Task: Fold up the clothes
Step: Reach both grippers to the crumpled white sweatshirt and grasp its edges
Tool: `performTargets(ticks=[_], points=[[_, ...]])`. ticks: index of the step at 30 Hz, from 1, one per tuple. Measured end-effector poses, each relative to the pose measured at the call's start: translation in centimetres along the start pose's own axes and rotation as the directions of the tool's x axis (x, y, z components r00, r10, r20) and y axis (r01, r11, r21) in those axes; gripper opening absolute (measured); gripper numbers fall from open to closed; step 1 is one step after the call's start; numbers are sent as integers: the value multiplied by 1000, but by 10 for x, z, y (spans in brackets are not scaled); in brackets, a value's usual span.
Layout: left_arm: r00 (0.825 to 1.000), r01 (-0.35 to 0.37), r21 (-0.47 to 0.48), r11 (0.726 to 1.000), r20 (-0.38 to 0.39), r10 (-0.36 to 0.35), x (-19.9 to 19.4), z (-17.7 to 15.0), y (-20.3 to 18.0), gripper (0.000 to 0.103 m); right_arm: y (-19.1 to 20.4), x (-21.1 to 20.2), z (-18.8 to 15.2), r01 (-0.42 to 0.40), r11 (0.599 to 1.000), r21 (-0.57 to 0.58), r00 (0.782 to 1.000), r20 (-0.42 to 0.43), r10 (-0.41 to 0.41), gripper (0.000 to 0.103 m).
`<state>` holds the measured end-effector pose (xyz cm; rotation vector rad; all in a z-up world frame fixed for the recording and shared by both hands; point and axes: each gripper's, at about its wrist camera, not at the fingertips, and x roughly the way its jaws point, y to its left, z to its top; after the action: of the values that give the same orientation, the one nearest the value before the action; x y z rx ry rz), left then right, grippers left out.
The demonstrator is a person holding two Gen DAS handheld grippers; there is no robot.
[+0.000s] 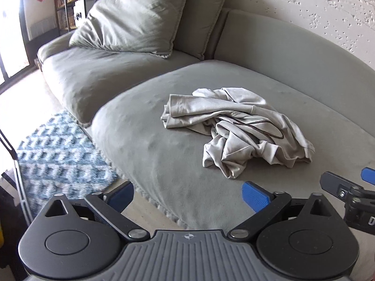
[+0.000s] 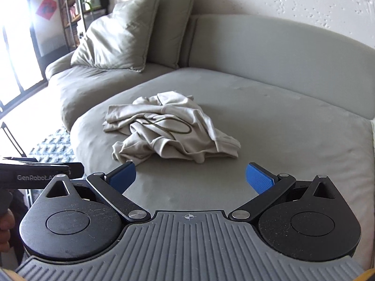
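A crumpled beige garment (image 1: 236, 126) with a thin dark cord lies in a heap on the grey sofa seat (image 1: 164, 159). In the right wrist view the same garment (image 2: 171, 128) sits just ahead of my right gripper (image 2: 191, 178), whose blue pads (image 2: 259, 179) stand wide apart with nothing between them. My left gripper (image 1: 187, 196) is open too, hovering near the seat's front edge, short of the garment and to its left. Part of the right gripper (image 1: 346, 187) shows at the right edge of the left wrist view.
Two large grey cushions (image 1: 138, 21) lean at the back left of the sofa. The curved backrest (image 2: 269, 46) runs behind the seat. A blue and white patterned rug (image 1: 58, 147) covers the floor to the left. A bookshelf (image 1: 70, 0) stands far left by a bright window.
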<state>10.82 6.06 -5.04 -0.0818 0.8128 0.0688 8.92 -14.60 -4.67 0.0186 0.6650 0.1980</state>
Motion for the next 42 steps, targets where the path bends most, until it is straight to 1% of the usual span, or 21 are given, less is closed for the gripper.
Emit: performTargets(ticks=[3,8,10,12,15,16,18,19,20,22,25,26,28,30,32,33,34,36,39,41,42], points=[[998,59,-54,997,-24,-60,18,7,7,85,-4,23,6,30,999,-35,999,20,-30,102],[996,82,-95,992,-17,-84,38,16,9,75,-22,68,19,64,995,-72,998,-4,-65,83],[995,97,-110,989,-22,-100,46,19,10,74,-29,89,21,53,996,-65,998,-34,-56,71],[993,110,-126,986,-29,-115,53,21,10,74,-31,106,23,46,995,-94,997,-51,-51,66],[992,116,-138,984,-41,-123,58,21,11,74,-28,130,25,46,984,-170,996,-73,-59,65],[991,117,-142,983,-44,-125,60,21,11,74,-25,139,25,49,977,-206,993,-92,-69,62],[991,116,-141,983,-48,-123,60,21,11,74,-22,154,24,46,967,-252,987,-140,-83,19],[991,114,-137,984,-49,-122,60,21,10,74,-23,159,24,36,970,-239,983,-168,-78,3],[991,114,-131,985,-47,-121,58,20,10,74,-27,159,25,31,980,-196,982,-177,-66,3],[991,118,-114,986,-41,-123,53,20,7,74,-36,145,28,29,993,-111,989,-138,-44,3],[988,151,-70,986,-23,-153,39,18,-7,74,-65,97,35,42,997,69,999,-15,-42,3],[986,165,-53,985,-16,-166,33,18,-12,74,-79,77,37,46,988,145,998,30,-51,3],[981,192,-20,981,-3,-192,22,16,-24,74,-112,29,36,100,955,279,984,114,-136,3],[976,219,15,976,9,-219,11,14,-35,74,-152,-23,25,144,889,434,960,156,-232,3],[967,252,62,966,11,-253,1,9,-54,75,-192,-67,2,154,778,609,953,117,-280,3],[963,268,81,960,3,-269,-3,5,-64,75,-206,-84,-12,170,737,654,954,77,-289,3],[959,283,101,954,-4,-284,-6,2,-74,75,-215,-96,-26,198,719,666,957,27,-289,3],[951,310,133,941,-31,-309,-11,-6,-94,76,-223,-114,-56,245,701,669,960,-66,-272,4],[948,316,139,938,-74,-309,-13,-21,-113,80,-221,-128,-93,265,703,660,962,-131,-240,7],[945,320,115,940,-113,-307,-10,-34,-121,78,-213,-130,-107,314,721,618,949,-182,-257,33],[941,326,97,940,-133,-312,-8,-43,-125,76,-209,-131,-113,327,728,602,945,-188,-268,41]])
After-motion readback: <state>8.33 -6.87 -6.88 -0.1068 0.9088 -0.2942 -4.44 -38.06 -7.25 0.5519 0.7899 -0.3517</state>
